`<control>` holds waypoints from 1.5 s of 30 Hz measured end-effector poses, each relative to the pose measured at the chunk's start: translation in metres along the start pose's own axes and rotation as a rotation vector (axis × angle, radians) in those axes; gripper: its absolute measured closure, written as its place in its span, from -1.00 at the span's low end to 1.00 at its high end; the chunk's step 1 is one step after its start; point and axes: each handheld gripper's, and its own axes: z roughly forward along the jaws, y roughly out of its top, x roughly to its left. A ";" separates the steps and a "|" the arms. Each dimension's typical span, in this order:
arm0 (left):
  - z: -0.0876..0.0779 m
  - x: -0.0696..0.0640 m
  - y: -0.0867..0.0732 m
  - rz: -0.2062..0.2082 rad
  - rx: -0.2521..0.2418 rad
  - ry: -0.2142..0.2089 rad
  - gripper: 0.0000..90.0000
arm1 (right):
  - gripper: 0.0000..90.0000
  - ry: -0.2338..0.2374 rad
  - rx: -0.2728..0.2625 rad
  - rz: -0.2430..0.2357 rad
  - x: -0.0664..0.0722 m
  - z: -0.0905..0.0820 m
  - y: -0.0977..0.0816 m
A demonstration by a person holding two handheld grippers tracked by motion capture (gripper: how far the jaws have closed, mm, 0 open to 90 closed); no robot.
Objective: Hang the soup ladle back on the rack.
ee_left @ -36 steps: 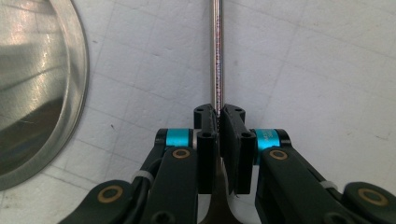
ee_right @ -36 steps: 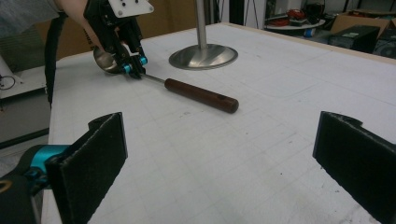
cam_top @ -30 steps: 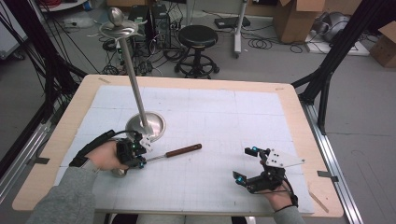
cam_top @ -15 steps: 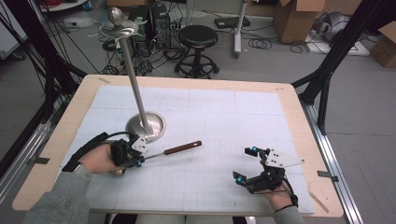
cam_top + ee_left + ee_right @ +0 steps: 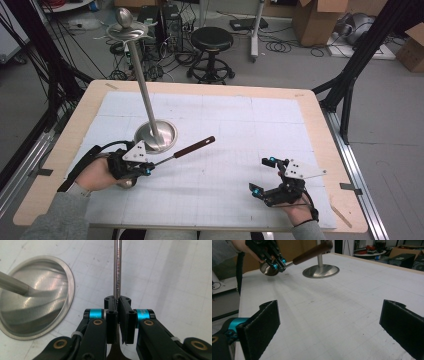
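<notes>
- Far left, the table shows its bare wooden edge, with a narrow strip of white mat between that edge and the person's left hand.
- The left gripper sits near the front-left of the mat, jaws clamped tight on the thin metal shaft of a ladle.
- In the left gripper view the shaft runs straight up between the pads; the bowl end is cut off at the bottom, so its shape is hard to make out there.
- From the right gripper view a rounded metal bowl shows just below that gripper, probably the ladle's.
- The ladle's dark wooden handle points right and away, lifted off the mat, close beside the stand's round steel base.
- The stand's pole leans up to a small dish and ball above the far edge.
- Centre mat is wide open, plenty of room.
- The right gripper rests near the front edge, jaws spread wide, nothing between them.
</notes>
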 end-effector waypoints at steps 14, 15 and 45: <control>-0.013 0.003 -0.010 -0.152 -0.240 0.006 0.88 | -0.95 -0.005 0.000 -0.001 -0.001 -0.001 0.000; -0.013 0.003 -0.010 -0.167 -0.252 0.011 0.88 | -0.95 -0.005 0.000 0.001 -0.001 -0.001 0.000; -0.047 0.012 -0.027 -0.313 -0.564 0.145 0.88 | -0.95 -0.002 -0.006 -0.002 0.000 -0.001 0.001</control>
